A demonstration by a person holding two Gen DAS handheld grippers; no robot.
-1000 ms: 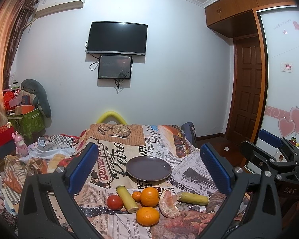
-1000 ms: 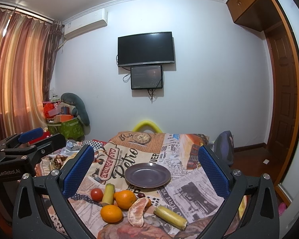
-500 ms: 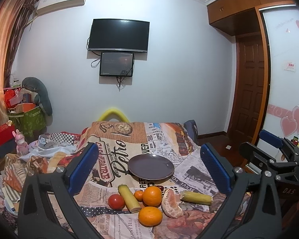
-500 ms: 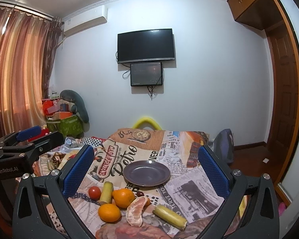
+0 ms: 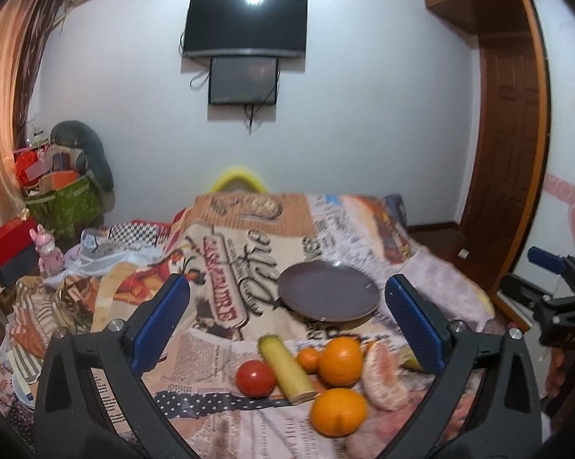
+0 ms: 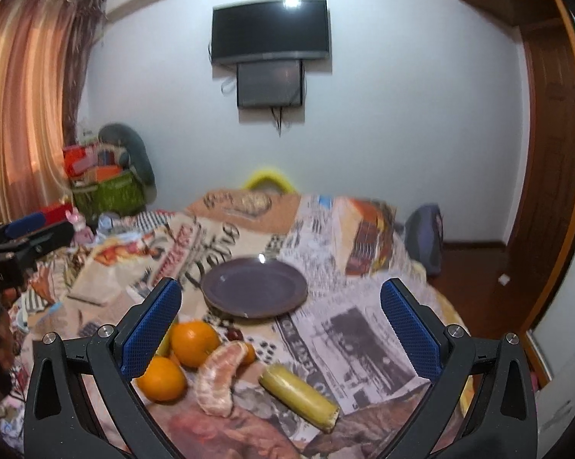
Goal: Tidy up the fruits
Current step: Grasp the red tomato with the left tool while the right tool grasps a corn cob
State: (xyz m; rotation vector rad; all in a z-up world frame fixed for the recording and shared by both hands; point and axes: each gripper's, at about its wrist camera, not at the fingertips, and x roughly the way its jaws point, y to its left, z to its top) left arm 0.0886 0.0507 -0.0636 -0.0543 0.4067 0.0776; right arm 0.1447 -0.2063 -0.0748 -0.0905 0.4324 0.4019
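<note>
1. On the table, nearest to the cameras, the fruits lie in a small group on the printed tablecloth: two oranges, a peeled citrus piece, a tomato, a small tangerine and two yellow-green stalk pieces.
2. Behind the group stands the dark plate; it holds nothing, and no fruit touches it.
3. The left gripper has its blue pads wide apart, holds nothing and touches no fruit.
4. The right gripper is also spread wide and is empty above the fruits.
5. Far behind, a television hangs on the wall.
</note>
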